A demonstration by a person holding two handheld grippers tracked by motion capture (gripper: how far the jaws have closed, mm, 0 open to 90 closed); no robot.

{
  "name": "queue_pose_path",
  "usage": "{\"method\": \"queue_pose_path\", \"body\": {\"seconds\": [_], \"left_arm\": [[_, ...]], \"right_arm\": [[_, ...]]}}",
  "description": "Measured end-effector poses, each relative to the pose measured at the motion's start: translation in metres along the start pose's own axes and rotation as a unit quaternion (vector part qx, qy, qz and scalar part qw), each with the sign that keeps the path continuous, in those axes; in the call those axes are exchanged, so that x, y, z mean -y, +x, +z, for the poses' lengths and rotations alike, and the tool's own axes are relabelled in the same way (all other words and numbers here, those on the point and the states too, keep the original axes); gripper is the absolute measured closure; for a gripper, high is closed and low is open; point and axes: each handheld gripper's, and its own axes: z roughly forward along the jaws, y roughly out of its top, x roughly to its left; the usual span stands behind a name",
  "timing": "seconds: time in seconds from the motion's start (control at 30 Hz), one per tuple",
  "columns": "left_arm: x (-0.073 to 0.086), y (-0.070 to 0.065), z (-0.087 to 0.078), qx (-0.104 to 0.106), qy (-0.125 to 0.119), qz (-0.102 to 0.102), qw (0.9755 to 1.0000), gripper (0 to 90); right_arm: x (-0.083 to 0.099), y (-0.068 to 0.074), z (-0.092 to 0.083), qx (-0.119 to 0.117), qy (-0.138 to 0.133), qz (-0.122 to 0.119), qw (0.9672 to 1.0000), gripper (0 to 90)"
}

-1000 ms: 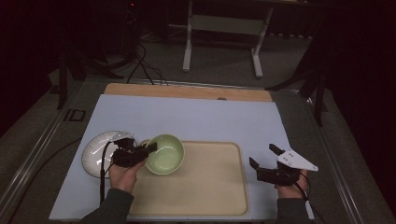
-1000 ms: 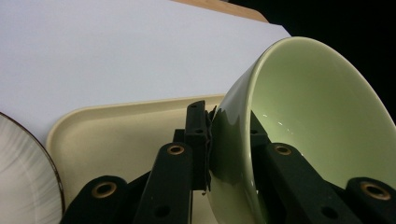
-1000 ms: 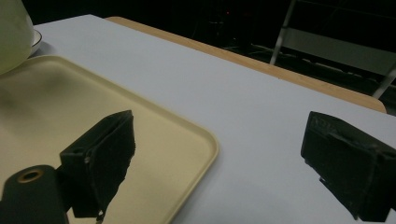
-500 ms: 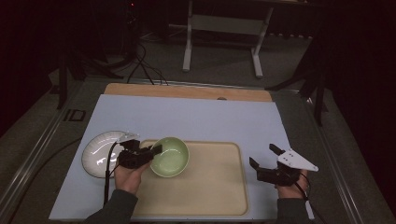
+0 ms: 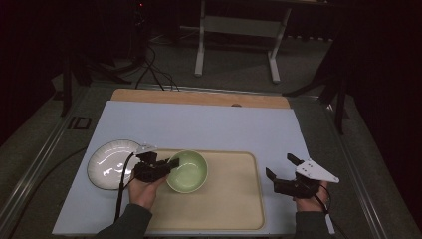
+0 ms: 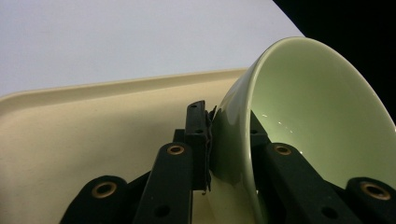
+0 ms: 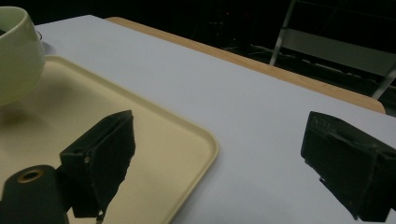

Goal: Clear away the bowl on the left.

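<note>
On the worktop (image 5: 209, 124) there is one beige tray (image 5: 234, 199), one green bowl (image 5: 188, 172) and one white plate (image 5: 107, 163). The bowl is over the left part of the tray. The left gripper (image 5: 166, 167) has its jaws pinching the rim of the bowl, one jaw inside and one outside. The plate lies just beside the tray, on its left. The right gripper (image 5: 281, 168) hovers to the right of the tray with its jaws spread wide and nothing between them.

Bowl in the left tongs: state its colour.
Pale green bowl, clearest in the left gripper view.
</note>
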Motion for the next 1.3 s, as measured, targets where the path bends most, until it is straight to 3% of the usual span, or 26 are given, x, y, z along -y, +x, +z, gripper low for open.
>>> {"method": "queue_pose_path", "body": {"seconds": [0.8,1.3], "left_arm": [[0.006,-0.012,0.015,0.014,0.019,0.010,0.9997,79.5],[0.016,-0.019,0.031,0.006,0.043,0.020,0.9988,79.4]], "right_arm": [[0.000,0.000,0.000,0.000,0.000,0.000,1.0000,9.6],[0.000,0.000,0.000,-0.001,-0.001,-0.001,1.0000,9.5]]}}
